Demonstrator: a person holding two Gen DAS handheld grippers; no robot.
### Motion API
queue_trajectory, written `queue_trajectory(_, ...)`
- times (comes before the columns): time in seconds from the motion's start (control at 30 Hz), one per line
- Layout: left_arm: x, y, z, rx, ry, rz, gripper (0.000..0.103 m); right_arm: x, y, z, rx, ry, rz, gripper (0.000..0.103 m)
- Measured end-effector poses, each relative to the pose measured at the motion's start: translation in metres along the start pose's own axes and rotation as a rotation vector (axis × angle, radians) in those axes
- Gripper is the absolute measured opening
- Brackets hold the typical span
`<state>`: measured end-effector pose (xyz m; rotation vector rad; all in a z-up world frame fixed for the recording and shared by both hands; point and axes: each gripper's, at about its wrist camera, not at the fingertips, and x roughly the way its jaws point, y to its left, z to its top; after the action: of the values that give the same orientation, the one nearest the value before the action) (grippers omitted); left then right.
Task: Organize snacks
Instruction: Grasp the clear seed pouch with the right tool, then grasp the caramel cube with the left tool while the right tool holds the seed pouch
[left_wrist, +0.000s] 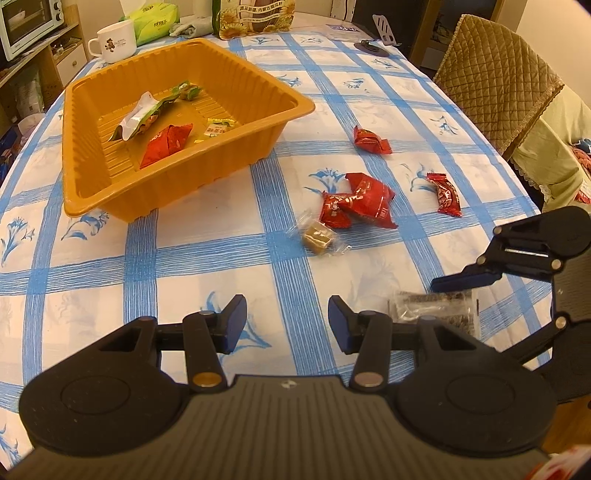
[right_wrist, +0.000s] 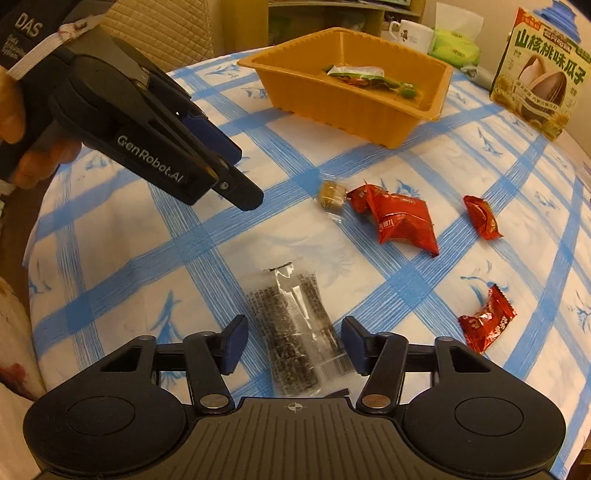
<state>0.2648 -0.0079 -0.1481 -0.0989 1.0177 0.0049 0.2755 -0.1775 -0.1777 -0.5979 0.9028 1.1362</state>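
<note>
An orange tray (left_wrist: 258, 129) (right_wrist: 332, 114) holds several wrapped snacks. On the checked cloth lie red snack packets (left_wrist: 360, 201) (right_wrist: 402, 218), a brown candy in clear wrap (left_wrist: 317, 236) (right_wrist: 332, 194), two smaller red candies (left_wrist: 369, 140) (left_wrist: 445, 194) and a clear packet with dark print (right_wrist: 295, 325) (left_wrist: 436, 310). My left gripper (left_wrist: 288, 325) is open and empty above bare cloth. My right gripper (right_wrist: 293, 345) is open, its fingers either side of the clear packet.
A white mug (left_wrist: 114, 40), a green tissue pack (left_wrist: 155, 20) and a sunflower-seed bag (right_wrist: 535, 74) stand at the table's far end. A padded chair (left_wrist: 495, 81) stands by the right edge. The table's edge runs close behind the right gripper.
</note>
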Motion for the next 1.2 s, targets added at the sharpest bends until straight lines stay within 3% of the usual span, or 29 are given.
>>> queue_trajectory(0.13,0.002,-0.003,0.002,0.006,-0.006,-0.007,0.045,-0.001,-0.002,0.002,0.037,-0.002,0.004,0.039)
queue_trajectory(0.73,0.031,-0.027,0.028,0.055,-0.023,-0.056,0.045,-0.051,-0.054,-0.012,0.525,-0.152,-0.127,0.038)
queue_trajectory(1.07,0.05,-0.023,0.041,0.066,-0.023,-0.026,0.045,-0.064,-0.069,-0.022,0.613,-0.173,-0.165,0.038)
queue_trajectory(1.2,0.053,-0.022,0.043,0.086,-0.023,-0.01,0.038,-0.063,-0.07,-0.024,0.624,-0.17,-0.169,0.038)
